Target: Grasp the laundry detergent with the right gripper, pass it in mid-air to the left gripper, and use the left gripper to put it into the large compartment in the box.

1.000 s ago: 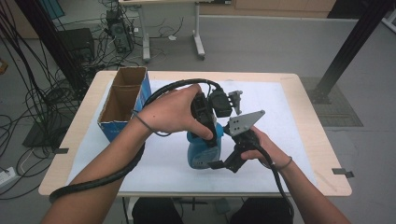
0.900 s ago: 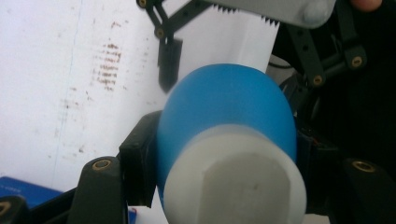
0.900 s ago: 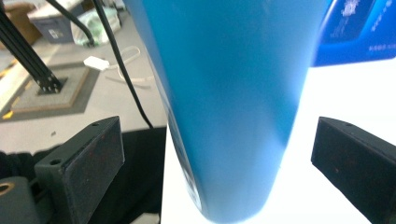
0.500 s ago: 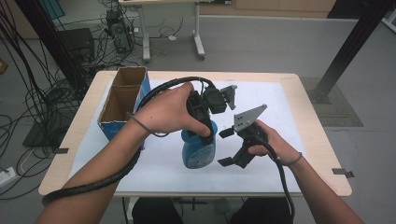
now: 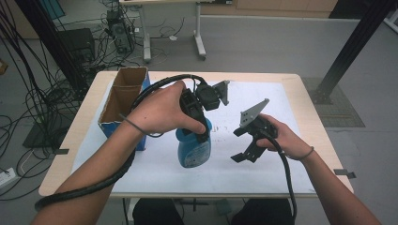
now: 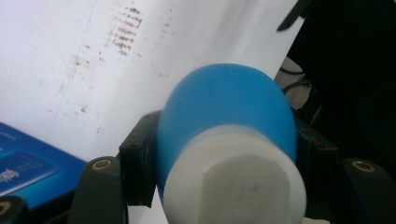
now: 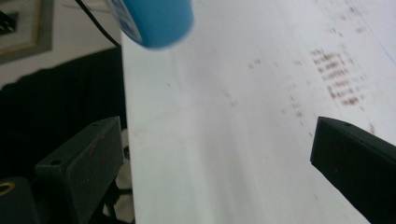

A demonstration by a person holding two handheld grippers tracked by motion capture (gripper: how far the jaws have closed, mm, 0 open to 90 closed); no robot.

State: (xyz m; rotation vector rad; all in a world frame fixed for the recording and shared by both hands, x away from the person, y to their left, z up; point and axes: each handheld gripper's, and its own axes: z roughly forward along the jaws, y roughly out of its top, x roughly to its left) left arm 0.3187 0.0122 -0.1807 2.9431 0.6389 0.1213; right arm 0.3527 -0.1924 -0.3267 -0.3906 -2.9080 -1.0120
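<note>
Grey workshop floor strewn with black cables surrounds a pale wooden table (image 5: 307, 101) whose top is largely covered by a white sheet (image 5: 281, 161) bearing faint brown smudges (image 6: 123, 35). At the table's far left corner stands an open cardboard box (image 5: 123, 96) with blue printed sides. Near the middle of the sheet, the left gripper (image 5: 199, 123), held from above by the person's left hand (image 5: 162, 110), is clamped around the upper part of a blue plastic bottle (image 5: 193, 149); the left gripper view looks down on the bottle's white cap (image 6: 233, 179) and rounded blue shoulder (image 6: 229, 102), with a black jaw pressed against each side. The bottle appears upright or slightly tilted, its base low over the sheet; whether it rests on the sheet or hangs just above it cannot be told. Just to the right of the bottle and clear of it, the right gripper (image 5: 244, 154), held in the right hand (image 5: 281, 138), points down and leftward toward the sheet; its jaws stand wide apart with nothing between them, as the right gripper view confirms, where bare white sheet lies between the two black jaws and the bottle's blue base (image 7: 154, 18) appears at the upper left. A grey three-cornered plate (image 5: 253, 112) tops the right gripper, and a thick black cable (image 5: 117, 176) loops from the left gripper along the left forearm.
</note>
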